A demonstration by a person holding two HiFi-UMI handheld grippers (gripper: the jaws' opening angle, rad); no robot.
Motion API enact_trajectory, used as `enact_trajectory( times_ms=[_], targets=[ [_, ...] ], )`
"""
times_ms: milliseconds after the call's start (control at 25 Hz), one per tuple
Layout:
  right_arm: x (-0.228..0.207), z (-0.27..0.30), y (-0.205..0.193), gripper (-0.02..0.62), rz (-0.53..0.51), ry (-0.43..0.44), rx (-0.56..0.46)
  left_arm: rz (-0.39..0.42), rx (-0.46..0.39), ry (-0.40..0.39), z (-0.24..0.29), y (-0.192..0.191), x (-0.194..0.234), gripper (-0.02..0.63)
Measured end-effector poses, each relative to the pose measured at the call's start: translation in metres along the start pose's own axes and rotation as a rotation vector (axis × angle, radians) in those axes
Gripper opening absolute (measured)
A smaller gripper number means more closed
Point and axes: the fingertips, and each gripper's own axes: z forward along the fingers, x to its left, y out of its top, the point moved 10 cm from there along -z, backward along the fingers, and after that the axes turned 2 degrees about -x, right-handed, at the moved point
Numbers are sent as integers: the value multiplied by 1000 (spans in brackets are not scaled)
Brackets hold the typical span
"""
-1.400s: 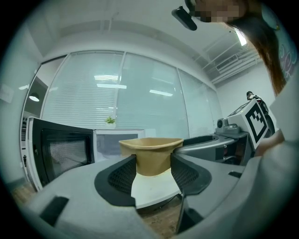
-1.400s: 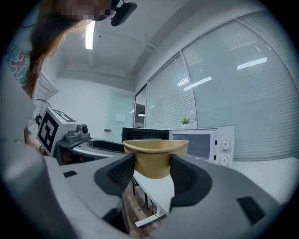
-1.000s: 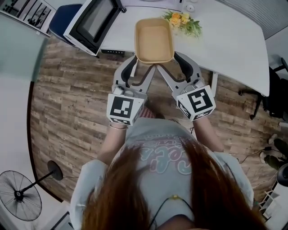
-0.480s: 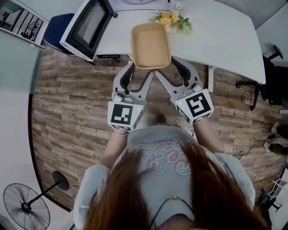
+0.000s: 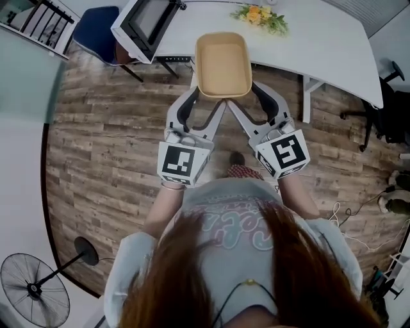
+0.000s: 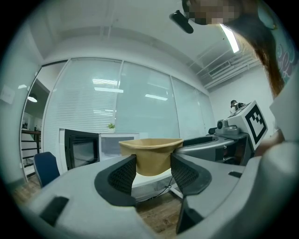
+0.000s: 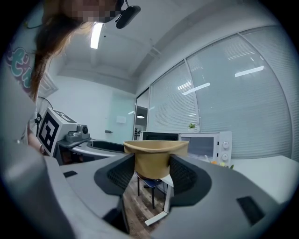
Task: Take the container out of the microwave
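Container [image 5: 223, 64] has come back off the desk [image 5: 320, 45], carried over the floor [image 5: 96, 141]; your left tongs [image 6: 153, 170] and right tongs [image 7: 152, 172] clamp it; next, set it down level.

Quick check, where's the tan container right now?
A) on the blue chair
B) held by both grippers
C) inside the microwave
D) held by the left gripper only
B: the left gripper and right gripper each clamp the container, clear of the microwave.

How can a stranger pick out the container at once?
Find the white table with the microwave and flowers. At its near edge, the left tool and right tool hold the container. It is the only tan, empty, rounded-rectangle tub.
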Motion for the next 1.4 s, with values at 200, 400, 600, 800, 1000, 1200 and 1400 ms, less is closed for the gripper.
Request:
enact_trajectory(
  times_ms=[200,400,600,800,1000,1200,1400],
  targets=[
    [48,-13,7,230,-8,-17,-10,13,-10,-16,-48,4,-1,225],
    [93,-33,11,230,-21,-44,-24,17,-22,-38,-93,5,-7,225],
    [138,-52,12,230,-16,-68,-27,17,-21,-63,-136,5,-14,225],
    [170,-70,6,231,-4,-101,-26,-1,-9,-85,-167,-1,-23,225],
    [184,-85,8,232,-31,-114,-24,-12,-20,-108,-181,-1,-32,225],
    [191,-94,17,232,-55,-118,-39,2,-49,-111,-190,6,-37,225],
    [195,-100,21,232,-62,-122,-43,1,-64,-115,-195,9,-41,225]
  ],
)
